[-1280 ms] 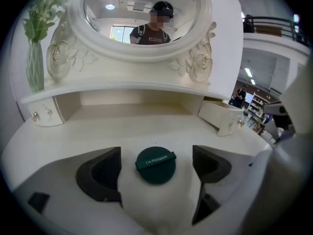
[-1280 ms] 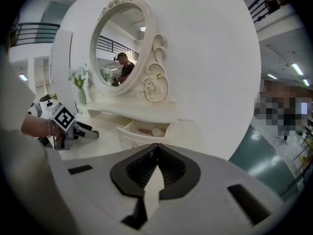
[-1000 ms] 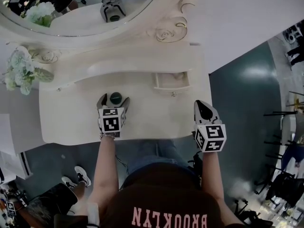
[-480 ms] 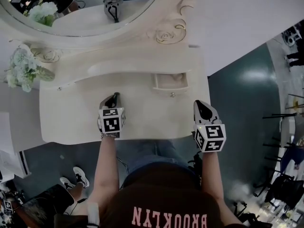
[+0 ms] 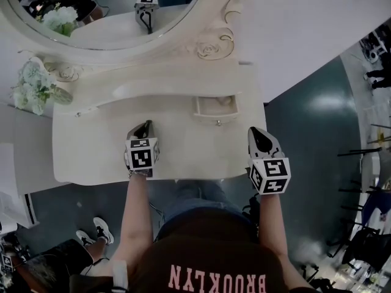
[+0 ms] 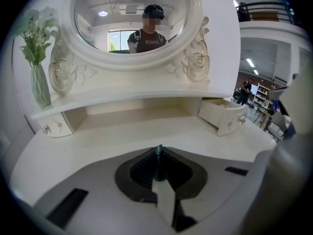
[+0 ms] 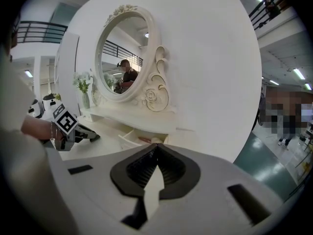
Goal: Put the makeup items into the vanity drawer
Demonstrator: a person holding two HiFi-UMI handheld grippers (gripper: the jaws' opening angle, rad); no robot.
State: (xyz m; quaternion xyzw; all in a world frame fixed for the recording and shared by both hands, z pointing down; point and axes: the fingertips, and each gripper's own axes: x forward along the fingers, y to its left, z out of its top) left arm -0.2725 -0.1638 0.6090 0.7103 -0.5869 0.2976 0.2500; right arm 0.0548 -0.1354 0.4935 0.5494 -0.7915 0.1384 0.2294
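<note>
Where the desk (image 5: 91,160) ends at its left edge, a vase of white flowers (image 5: 35,85) stands on the raised back shelf, clear of the working surface. Below the shelf's left end sits a small closed drawer (image 6: 53,126) with two knobs. The left hand-held gripper (image 5: 145,127) hovers low over the desk near its front edge, pointing toward the oval mirror (image 5: 104,26). Its jaws are pressed together on a thin green makeup item (image 6: 157,151), pinched at their very tips with only its edge showing. Bare desk surface lies all around that gripper and runs unbroken from it to the open vanity drawer (image 5: 215,116). This drawer is pulled out from under the shelf right of centre, its front standing out over the desk top. Something reddish lies inside it, too small to name. The right hand-held gripper (image 5: 259,134) sits at the desk's right edge near the front corner, jaws closed together with nothing between them. Beyond that edge there is dark teal floor (image 5: 311,121).
</note>
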